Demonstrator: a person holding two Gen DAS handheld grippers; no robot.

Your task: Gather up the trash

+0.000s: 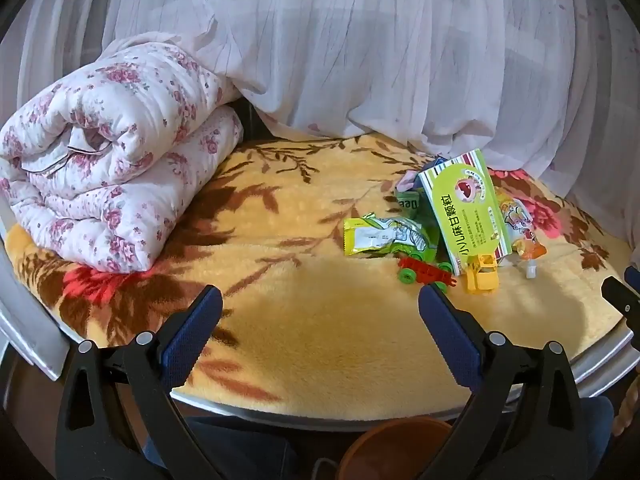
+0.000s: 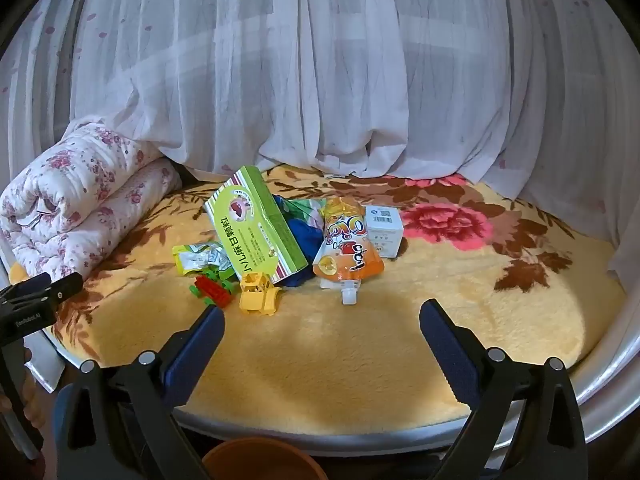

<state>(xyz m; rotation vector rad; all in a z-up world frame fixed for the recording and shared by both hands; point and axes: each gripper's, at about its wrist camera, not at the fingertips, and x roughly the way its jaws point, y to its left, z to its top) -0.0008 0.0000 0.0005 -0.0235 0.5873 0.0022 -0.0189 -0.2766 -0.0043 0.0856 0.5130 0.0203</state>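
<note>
Scanning from the left of the bed, I see the rolled floral quilt (image 1: pixel 108 160) lying well apart from everything that matters, then the heap of litter still sitting on the yellow flowered blanket (image 2: pixel 360 344) in front of the white curtain (image 2: pixel 320 80), so I judge the collecting has not started. Working across that heap in the right wrist view: a crumpled yellow-green wrapper (image 2: pixel 198 258), a red and green toy piece (image 2: pixel 212 286) and a yellow toy digger (image 2: pixel 260 294) just in front of it, the green medicine box (image 2: pixel 256 224) leaning tilted over some blue and green packaging I cannot make out, the orange drink pouch (image 2: pixel 348 248) with its spout toward me, and a small white box (image 2: pixel 384 230) touching the pouch's far side. The toys, I would guess, are not rubbish and should stay. An orange-brown bin (image 2: pixel 256 460) shows at the bottom edge below the bed rail, and what little of it shows holds nothing that I can make out. My left gripper (image 1: pixel 320 320) hangs over bare blanket, fingers spread wide, nothing between them and touching nothing. My right gripper (image 2: pixel 322 332) is likewise splayed fully apart and empty, short of the pouch, which looks the nearest piece to take first.
</note>
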